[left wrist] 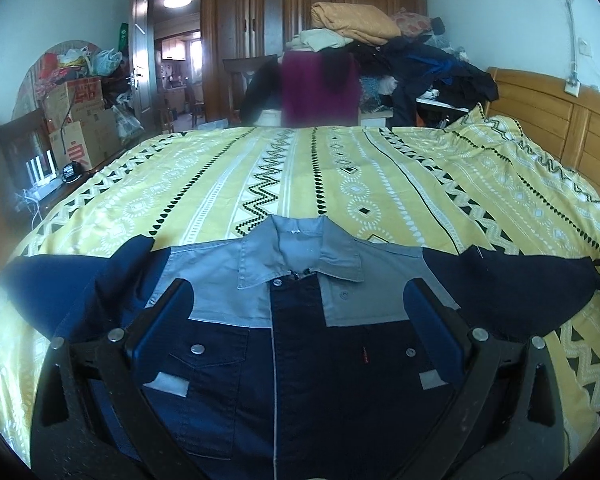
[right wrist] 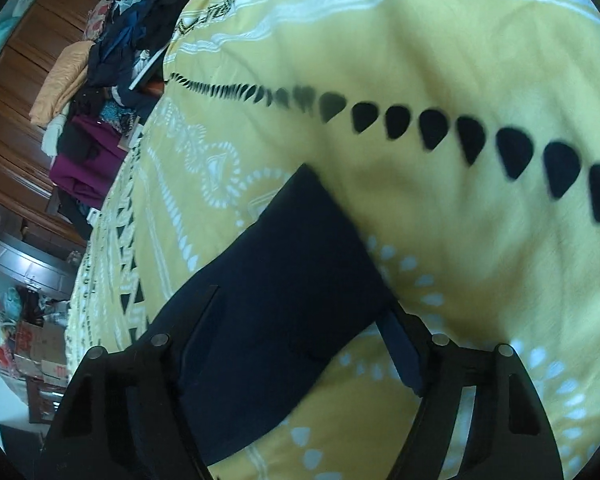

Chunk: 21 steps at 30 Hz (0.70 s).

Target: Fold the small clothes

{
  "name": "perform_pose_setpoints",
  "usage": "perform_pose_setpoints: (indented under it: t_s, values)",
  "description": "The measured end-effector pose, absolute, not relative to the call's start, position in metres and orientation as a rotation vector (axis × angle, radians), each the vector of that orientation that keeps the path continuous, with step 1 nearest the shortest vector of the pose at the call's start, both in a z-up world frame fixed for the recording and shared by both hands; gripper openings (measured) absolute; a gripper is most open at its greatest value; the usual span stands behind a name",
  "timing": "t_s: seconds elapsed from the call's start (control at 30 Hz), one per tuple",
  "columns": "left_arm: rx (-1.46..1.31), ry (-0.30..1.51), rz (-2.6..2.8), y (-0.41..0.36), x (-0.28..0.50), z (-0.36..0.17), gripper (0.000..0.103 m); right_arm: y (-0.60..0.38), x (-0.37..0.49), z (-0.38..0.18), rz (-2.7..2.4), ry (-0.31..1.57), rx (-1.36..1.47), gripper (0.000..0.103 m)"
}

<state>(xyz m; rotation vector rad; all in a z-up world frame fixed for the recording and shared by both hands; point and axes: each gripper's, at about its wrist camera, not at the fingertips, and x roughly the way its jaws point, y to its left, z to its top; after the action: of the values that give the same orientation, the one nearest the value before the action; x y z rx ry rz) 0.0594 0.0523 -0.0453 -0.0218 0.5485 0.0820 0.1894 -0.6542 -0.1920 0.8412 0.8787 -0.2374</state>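
Fabric looks soft and floppy: your spread left gripper (left wrist: 300, 312) hovers over the jacket (left wrist: 296, 360) lying flat on the bedspread (left wrist: 300, 168); your spread right gripper (right wrist: 300, 320) straddles its sleeve (right wrist: 284, 272) at 12 o'clock. Pinch the cuff.

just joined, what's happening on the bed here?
A navy-and-grey jacket lies spread face up on the yellow patterned bedspread, not yet folded. The left gripper is open above its chest. The right gripper is open around a dark sleeve; contact isn't clear.
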Motion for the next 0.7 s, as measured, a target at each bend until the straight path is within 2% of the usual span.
perform_pose_setpoints:
  t_s: [0.07,0.17,0.23,0.3,0.53,0.63,0.7]
  values:
    - [-0.026,0.546,0.091,0.056,0.059,-0.043,0.103,-0.647,0.193,-0.193,-0.241,0.886,0.82,0.08]
    - [-0.028,0.535,0.105,0.062,0.057,-0.037,0.103,-0.642,0.195,-0.196,-0.235,0.898,0.828,0.067]
    - [-0.031,0.517,0.119,0.07,0.056,-0.03,0.103,-0.635,0.198,-0.187,-0.216,0.888,0.785,0.051]
    - [-0.037,0.494,0.144,0.08,0.055,-0.023,0.103,-0.622,0.2,-0.168,-0.187,0.86,0.717,0.021]
    - [-0.138,0.4,0.264,0.153,0.043,0.007,0.103,-0.49,0.208,-0.033,0.194,0.656,0.536,0.017]
    - [-0.176,0.357,0.32,0.191,0.03,0.019,0.103,-0.384,0.216,0.018,0.409,0.606,0.468,0.017]
    - [-0.203,0.342,0.344,0.214,0.02,0.022,0.103,-0.317,0.225,0.031,0.531,0.607,0.439,0.017]
